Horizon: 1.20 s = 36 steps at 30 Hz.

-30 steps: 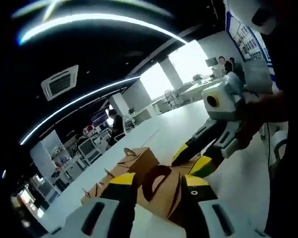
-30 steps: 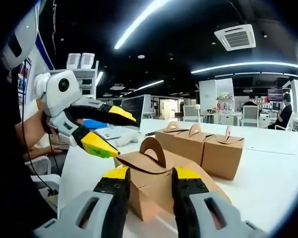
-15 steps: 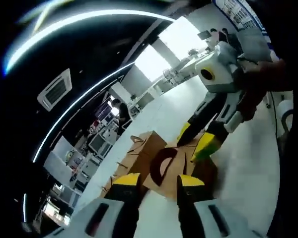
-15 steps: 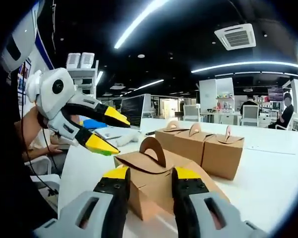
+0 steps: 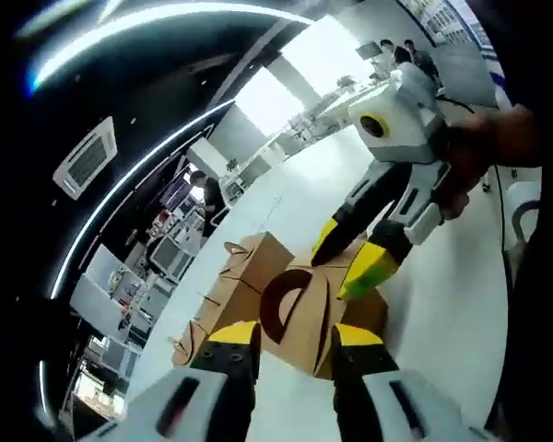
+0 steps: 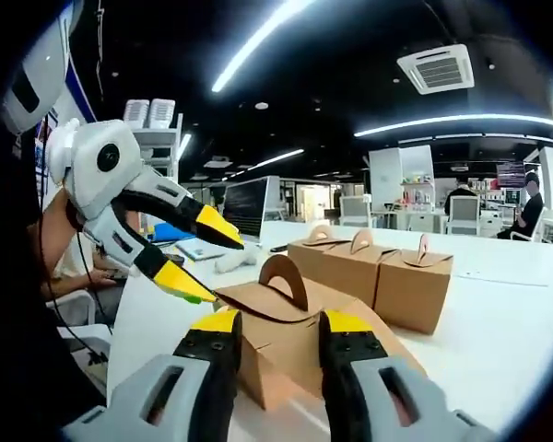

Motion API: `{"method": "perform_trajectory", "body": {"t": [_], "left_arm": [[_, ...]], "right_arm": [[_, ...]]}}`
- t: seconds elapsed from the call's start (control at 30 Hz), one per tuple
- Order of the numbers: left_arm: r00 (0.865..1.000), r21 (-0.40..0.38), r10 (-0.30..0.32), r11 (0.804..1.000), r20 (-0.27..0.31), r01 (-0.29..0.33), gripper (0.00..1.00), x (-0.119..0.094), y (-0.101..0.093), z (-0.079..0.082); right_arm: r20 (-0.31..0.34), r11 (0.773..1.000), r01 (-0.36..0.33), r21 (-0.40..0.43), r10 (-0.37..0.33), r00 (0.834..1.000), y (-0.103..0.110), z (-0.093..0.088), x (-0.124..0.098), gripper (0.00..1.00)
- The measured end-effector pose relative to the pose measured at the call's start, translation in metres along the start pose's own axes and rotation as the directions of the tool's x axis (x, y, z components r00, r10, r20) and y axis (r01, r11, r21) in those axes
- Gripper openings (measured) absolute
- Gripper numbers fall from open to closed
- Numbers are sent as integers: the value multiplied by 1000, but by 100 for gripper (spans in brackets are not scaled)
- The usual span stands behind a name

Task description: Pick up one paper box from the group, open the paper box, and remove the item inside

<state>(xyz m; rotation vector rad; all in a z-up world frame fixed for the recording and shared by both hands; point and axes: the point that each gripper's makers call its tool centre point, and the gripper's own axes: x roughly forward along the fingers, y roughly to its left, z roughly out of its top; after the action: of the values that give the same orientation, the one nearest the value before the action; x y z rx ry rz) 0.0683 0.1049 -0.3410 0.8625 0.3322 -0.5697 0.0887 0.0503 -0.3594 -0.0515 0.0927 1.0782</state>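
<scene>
On the white table (image 6: 498, 359), nearest the cameras, stands the paper box (image 6: 286, 341) picked from the group, its curved handle (image 6: 284, 278) upright on top. Just behind that box sit three more boxes (image 6: 373, 272) in a row, close together. The right gripper (image 6: 275, 324) has its yellow-tipped jaws parted about the box's width, one on each side of the box top; whether they actually press on the cardboard cannot be told, so the box may only be straddled. The left gripper (image 6: 203, 262) comes in from the box's left side with its jaws spread wide and holding nothing, its lower tip touching or just beside the edge of the top flap. In the left gripper view the same box (image 5: 304, 318) sits just past that gripper's own jaws (image 5: 290, 336), and the right gripper (image 5: 350, 262) reaches onto its far side.

The likely trouble is the flap: if the left tip pries upward while the right jaws hold loosely, the whole box could tip or slide toward the row behind it instead of opening. A hard pull could crease or tear the thin cardboard, or bend the handle. What lies inside is hidden.
</scene>
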Motion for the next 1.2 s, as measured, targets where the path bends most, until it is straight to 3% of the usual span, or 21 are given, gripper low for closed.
{"method": "perform_trajectory", "body": {"t": [0.17,0.33,0.5,0.67,0.77,0.87,1.2], "left_arm": [[1000,31,-15,999,-15,16,33,3,12,5],[996,34,-85,996,21,84,32,4,4,20],[992,29,-121,992,-30,122,32,12,-2,13],[981,-3,-186,982,-46,186,32,16,-8,11],[985,40,-157,986,-75,161,32,19,-4,8],[979,63,-174,981,-109,182,31,22,-8,5],[978,139,-131,978,-164,154,28,21,-11,7]], "right_arm": [[-1,1000,0,3,0,1000,0,-1,0,34],[-4,1000,-2,-1,2,1000,0,-1,0,34],[-5,1000,-3,0,3,1000,0,-1,0,34],[-2,1000,0,1,0,1000,0,-1,0,34],[-4,1000,-3,-1,3,1000,0,-1,0,34],[-1,1000,-4,1,4,1000,-1,-1,0,34],[5,1000,-17,0,17,1000,-1,-1,-1,34]]}}
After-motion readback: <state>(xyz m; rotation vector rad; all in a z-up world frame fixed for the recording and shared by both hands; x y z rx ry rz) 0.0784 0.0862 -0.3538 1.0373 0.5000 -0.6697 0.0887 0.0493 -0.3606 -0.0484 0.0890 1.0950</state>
